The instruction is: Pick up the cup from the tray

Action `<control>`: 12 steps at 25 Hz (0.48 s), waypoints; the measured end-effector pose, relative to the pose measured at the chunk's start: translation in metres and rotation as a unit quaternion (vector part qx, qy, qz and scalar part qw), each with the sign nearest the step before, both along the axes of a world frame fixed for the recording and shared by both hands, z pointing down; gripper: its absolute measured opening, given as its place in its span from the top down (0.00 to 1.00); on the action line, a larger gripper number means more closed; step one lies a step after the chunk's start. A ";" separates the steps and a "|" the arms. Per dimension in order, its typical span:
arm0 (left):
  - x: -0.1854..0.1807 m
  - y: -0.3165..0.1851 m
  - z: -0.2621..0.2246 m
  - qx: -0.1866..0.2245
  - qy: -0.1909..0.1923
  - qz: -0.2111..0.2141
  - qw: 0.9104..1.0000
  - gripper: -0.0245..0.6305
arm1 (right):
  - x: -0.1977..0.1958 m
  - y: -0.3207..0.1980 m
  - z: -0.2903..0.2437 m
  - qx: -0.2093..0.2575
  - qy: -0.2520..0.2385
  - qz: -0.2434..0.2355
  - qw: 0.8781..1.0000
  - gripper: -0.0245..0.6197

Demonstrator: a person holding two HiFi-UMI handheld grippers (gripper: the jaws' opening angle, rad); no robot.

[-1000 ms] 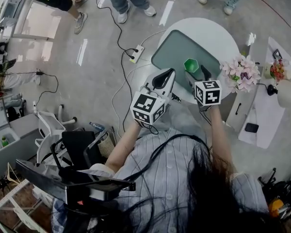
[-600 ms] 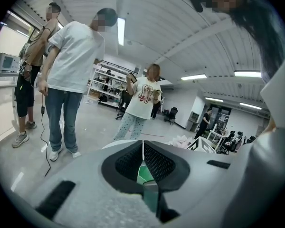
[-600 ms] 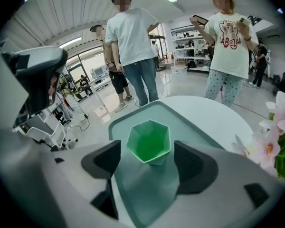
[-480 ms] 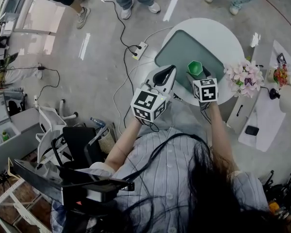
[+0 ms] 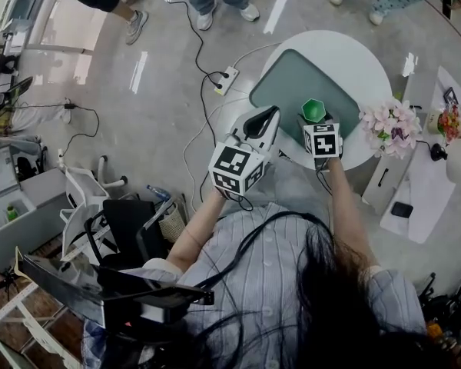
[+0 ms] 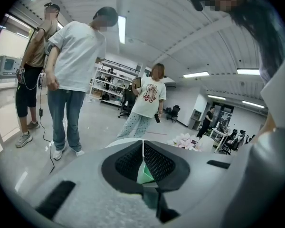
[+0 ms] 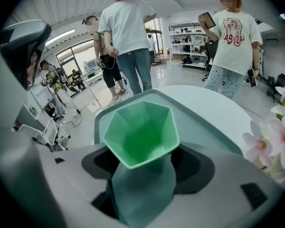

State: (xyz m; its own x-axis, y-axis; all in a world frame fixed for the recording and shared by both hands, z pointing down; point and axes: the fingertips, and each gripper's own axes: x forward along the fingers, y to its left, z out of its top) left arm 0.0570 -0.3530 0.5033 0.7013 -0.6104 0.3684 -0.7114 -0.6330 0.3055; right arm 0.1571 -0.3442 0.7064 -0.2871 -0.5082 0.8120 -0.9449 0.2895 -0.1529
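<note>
Upper right of centre, my right gripper (image 7: 142, 167) clamps the green cup (image 7: 141, 127) over the tray (image 5: 288, 83); my left gripper (image 6: 143, 156) is closed, empty.

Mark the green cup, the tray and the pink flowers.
green cup (image 7: 141, 133): right gripper view, inner wall.
tray (image 5: 283, 83): head view, bare surface.
pink flowers (image 5: 388, 125): head view, blossom cluster.

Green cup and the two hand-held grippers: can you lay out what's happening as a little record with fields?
Cup: green faceted plastic cup, upright, over the tray
Tray: grey-green rounded tray on round white table
Right gripper: jaws closed on the cup's sides
Left gripper: jaws together, holding nothing
Lifted yet: cannot tell
</note>
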 end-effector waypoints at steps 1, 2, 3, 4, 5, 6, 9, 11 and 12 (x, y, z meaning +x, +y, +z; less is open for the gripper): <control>-0.001 0.000 0.000 0.000 -0.001 0.000 1.000 0.94 | 0.000 0.000 0.003 -0.002 0.004 0.002 1.000 0.46; -0.002 0.000 0.000 -0.001 -0.002 -0.001 1.000 0.94 | 0.000 0.000 0.006 -0.003 0.008 0.004 1.000 0.46; -0.003 0.000 0.000 0.000 -0.002 -0.003 1.000 0.94 | 0.001 0.000 0.007 -0.002 0.012 0.005 1.000 0.46; -0.004 0.000 0.000 0.000 -0.003 -0.004 1.000 0.94 | 0.001 0.000 0.007 0.001 0.016 0.004 1.000 0.46; -0.006 0.000 -0.001 0.000 -0.003 -0.005 1.000 0.94 | 0.001 -0.001 0.005 0.005 0.021 0.002 1.000 0.47; -0.007 0.001 -0.001 0.000 -0.003 -0.006 1.000 0.94 | 0.001 0.000 0.004 0.008 0.026 -0.002 1.000 0.47; -0.012 0.001 -0.001 -0.001 -0.004 -0.009 1.000 0.94 | 0.001 0.000 -0.003 0.020 0.033 -0.007 0.999 0.48; -0.014 0.002 0.000 -0.003 -0.001 -0.011 1.000 0.94 | 0.003 0.001 -0.008 0.027 0.031 0.003 0.999 0.48; -0.014 0.002 0.000 -0.003 0.001 -0.012 1.000 0.94 | 0.005 0.001 -0.012 0.032 0.029 0.008 0.999 0.48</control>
State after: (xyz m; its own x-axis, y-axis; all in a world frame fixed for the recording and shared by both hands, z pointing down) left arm 0.0425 -0.3510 0.5030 0.6869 -0.6250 0.3709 -0.7260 -0.6133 0.3112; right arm 0.1616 -0.3435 0.6949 -0.2319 -0.5633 0.7930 -0.9564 0.2809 -0.0802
